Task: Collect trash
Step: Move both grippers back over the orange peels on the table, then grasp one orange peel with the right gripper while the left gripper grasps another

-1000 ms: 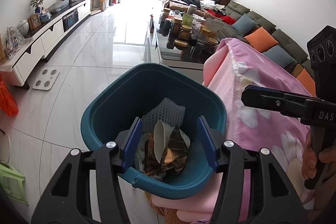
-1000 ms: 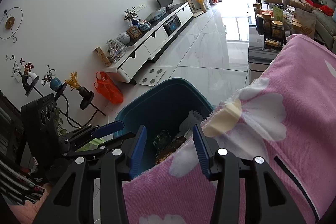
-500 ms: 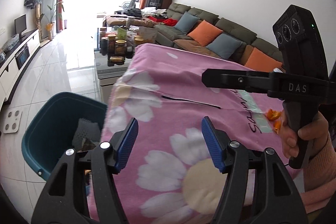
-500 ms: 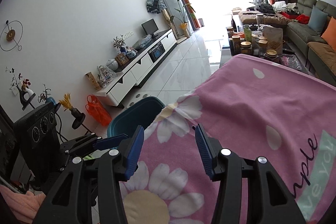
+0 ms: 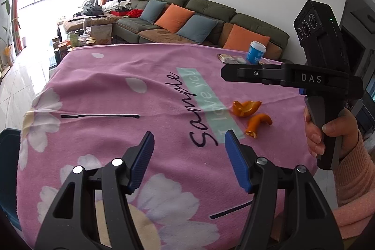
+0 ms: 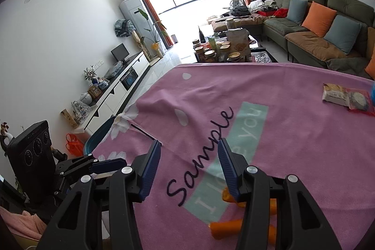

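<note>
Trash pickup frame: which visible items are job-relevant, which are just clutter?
Job:
two curled orange peel pieces
flat snack wrappers
blue paper cup with white lid
teal plastic bin
open left gripper
open right gripper

Lying about:
pink flowered cloth
jars on coffee table
orange cushions

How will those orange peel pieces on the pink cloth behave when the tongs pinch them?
The orange peel pieces look thin and curled, so probably light and bendy, likely flattening under pinch. They lie apart on the soft pink cloth, so the cloth may bunch under the tongs.

Two orange peels (image 5: pixel 246 107) (curled), one cup (image 5: pixel 256 52), one wrapper (image 6: pixel 346 98).
</note>
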A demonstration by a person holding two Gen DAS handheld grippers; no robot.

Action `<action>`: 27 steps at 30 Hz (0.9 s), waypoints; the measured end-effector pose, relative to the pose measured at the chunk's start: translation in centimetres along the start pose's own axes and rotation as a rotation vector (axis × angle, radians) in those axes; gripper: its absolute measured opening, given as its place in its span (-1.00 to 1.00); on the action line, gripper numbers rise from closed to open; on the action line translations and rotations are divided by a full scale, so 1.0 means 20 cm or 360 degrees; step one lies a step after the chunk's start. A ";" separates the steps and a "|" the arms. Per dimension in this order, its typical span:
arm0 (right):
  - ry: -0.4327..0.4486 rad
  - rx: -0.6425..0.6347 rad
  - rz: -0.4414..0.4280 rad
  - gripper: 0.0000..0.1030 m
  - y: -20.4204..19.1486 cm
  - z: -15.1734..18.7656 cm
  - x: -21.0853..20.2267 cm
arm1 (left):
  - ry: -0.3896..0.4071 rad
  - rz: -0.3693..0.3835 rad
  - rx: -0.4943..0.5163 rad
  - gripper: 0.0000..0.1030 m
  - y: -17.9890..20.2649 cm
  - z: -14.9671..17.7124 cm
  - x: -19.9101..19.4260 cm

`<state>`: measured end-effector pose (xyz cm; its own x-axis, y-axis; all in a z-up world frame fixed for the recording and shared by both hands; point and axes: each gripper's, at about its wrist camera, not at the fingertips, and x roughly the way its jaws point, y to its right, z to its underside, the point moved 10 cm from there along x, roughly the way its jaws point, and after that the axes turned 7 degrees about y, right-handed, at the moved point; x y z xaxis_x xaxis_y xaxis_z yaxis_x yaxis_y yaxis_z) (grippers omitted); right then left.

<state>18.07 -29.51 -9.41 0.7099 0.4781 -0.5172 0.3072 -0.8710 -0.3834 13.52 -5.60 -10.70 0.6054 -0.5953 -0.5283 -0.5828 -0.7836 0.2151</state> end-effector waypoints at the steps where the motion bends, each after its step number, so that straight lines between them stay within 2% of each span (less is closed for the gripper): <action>1: 0.0010 0.0020 0.0028 -0.06 0.04 0.01 -0.02 | -0.0012 0.0014 0.0011 0.20 0.03 0.00 0.03; 11: 0.0004 0.0181 0.0173 -0.06 0.32 0.15 -0.11 | -0.0093 0.0132 0.0102 0.20 0.23 0.01 0.15; 27: -0.0086 0.0265 0.0128 -0.09 0.40 0.29 -0.09 | -0.0201 0.0203 0.0132 0.18 0.35 0.05 0.28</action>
<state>15.60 -36.64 -15.95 0.6915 0.4171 -0.5898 0.1386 -0.8779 -0.4584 12.38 -14.28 -12.96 0.4543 -0.6576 -0.6010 -0.6962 -0.6830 0.2211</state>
